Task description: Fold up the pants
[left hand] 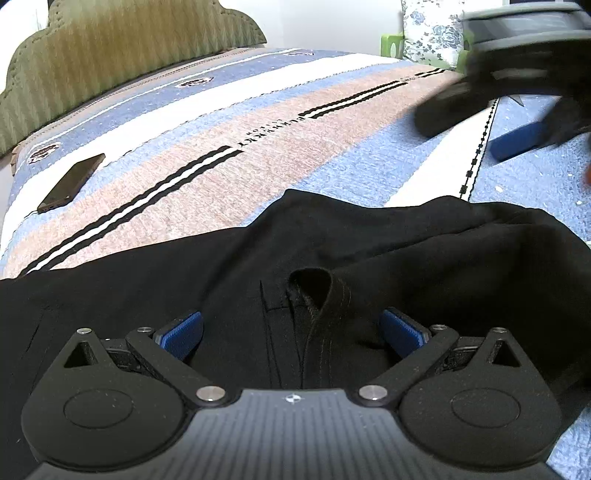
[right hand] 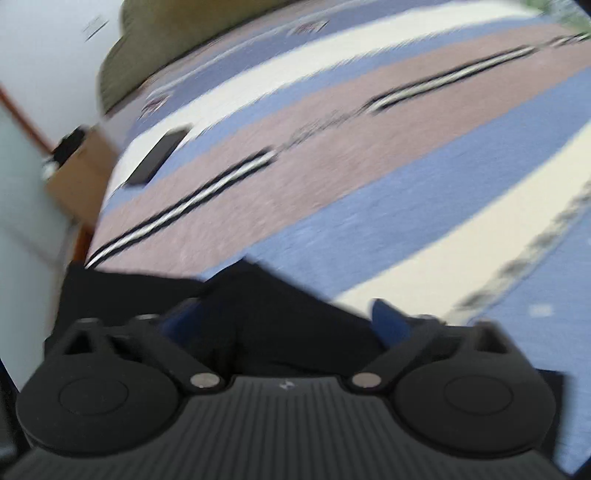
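Black pants [left hand: 369, 240] lie bunched on the striped bedspread [left hand: 258, 147], with a belt loop and seam showing at the waist. My left gripper [left hand: 291, 332] hovers over the waist, its blue pads [left hand: 181, 334] spread wide apart and pressing on nothing. My right gripper [left hand: 476, 129] shows blurred at the upper right in the left wrist view, above the bedspread and clear of the pants. In its own blurred view the right gripper [right hand: 284, 317] stands open over a corner of the pants [right hand: 258, 295], with no cloth pinched.
A dark phone [left hand: 72, 182] lies on the bedspread at the far left, also the phone [right hand: 157, 158] in the right view. A green headboard [left hand: 110, 48] and a floral pillow [left hand: 428, 33] line the far side. A brown box [right hand: 85, 177] stands beside the bed.
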The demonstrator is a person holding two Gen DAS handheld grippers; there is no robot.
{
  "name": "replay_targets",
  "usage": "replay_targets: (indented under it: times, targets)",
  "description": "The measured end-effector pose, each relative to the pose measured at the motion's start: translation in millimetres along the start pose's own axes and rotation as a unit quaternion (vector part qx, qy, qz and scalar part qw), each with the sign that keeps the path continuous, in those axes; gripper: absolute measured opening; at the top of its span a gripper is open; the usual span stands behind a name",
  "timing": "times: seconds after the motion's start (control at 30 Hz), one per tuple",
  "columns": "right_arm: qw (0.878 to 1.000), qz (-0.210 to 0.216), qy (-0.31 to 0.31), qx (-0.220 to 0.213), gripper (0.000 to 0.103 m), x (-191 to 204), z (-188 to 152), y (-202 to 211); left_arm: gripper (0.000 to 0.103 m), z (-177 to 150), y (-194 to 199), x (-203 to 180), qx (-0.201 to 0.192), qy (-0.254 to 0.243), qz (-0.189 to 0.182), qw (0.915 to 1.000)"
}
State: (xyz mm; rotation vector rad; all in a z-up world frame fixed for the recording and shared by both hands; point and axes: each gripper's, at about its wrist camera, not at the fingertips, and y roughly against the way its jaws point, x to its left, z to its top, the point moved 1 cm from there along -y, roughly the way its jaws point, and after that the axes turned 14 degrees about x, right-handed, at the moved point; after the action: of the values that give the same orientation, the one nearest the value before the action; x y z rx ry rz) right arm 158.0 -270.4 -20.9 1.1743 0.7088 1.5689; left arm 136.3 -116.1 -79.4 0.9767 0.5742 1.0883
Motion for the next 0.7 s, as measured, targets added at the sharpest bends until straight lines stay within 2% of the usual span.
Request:
replay_targets:
  times: [0.07,0.17,0.3,0.37,0.47,0.53,0.7]
  targets:
    - [0.998,-0.038,-0.014,-0.042,0.103,-13,-14,35,0.103,-6,8,1,-0.007,0.0,0.001,1.0]
    - [0.991,-0.095,-0.069,-0.071,0.103,-44,-37,77,0.103,-16,21,0,-0.011,-0.012,0.004,0.9999]
    - [0.982,-0.137,-0.116,-0.053,0.103,-88,-66,101,0.103,-31,37,-6,-0.02,-0.037,0.022,0.9989]
    - [0.984,-0.122,-0.127,-0.025,0.103,-105,-74,105,0.103,-35,42,-11,-0.017,-0.054,0.028,0.998]
    - [0.986,-0.074,-0.147,0.003,0.103,-126,-83,100,0.103,-39,46,-16,-0.02,-0.074,0.035,0.9964]
    - [0.982,-0.074,-0.171,0.027,0.103,-133,-84,91,0.103,-39,53,-18,-0.035,-0.077,0.04,0.9956]
    - [0.986,-0.043,-0.159,0.033,0.101,-133,-80,86,0.103,-32,64,-23,-0.044,-0.083,0.043,0.9947]
